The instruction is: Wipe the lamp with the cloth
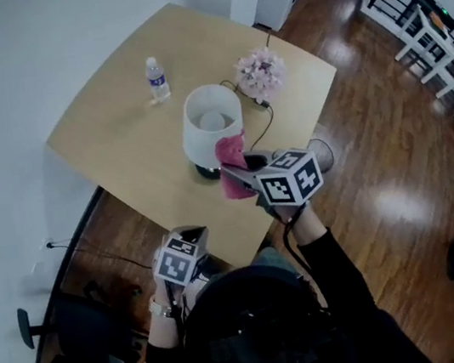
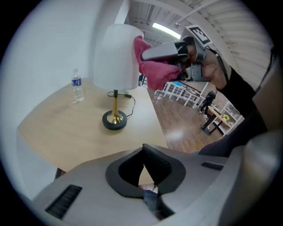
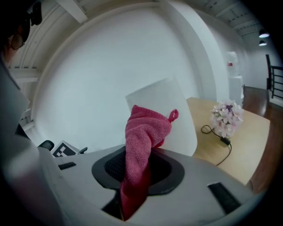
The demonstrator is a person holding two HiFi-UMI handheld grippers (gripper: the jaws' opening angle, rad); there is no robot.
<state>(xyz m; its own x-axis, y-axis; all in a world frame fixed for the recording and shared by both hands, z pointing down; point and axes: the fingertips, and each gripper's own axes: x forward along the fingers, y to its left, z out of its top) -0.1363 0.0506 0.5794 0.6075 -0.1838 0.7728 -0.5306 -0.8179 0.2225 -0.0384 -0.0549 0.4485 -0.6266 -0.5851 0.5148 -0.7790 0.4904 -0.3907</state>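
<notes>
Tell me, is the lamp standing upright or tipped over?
Upright: the lamp stands with its round base flat on the table, stem vertical and shade on top.

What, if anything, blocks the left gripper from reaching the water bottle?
Probably nothing, so yes: only tabletop lies between the shut left gripper and the bottle; the lamp stands aside.

The right gripper (image 3: pixel 132 176) clamps a pink cloth (image 3: pixel 141 145) against the white lampshade (image 3: pixel 172 114).
</notes>
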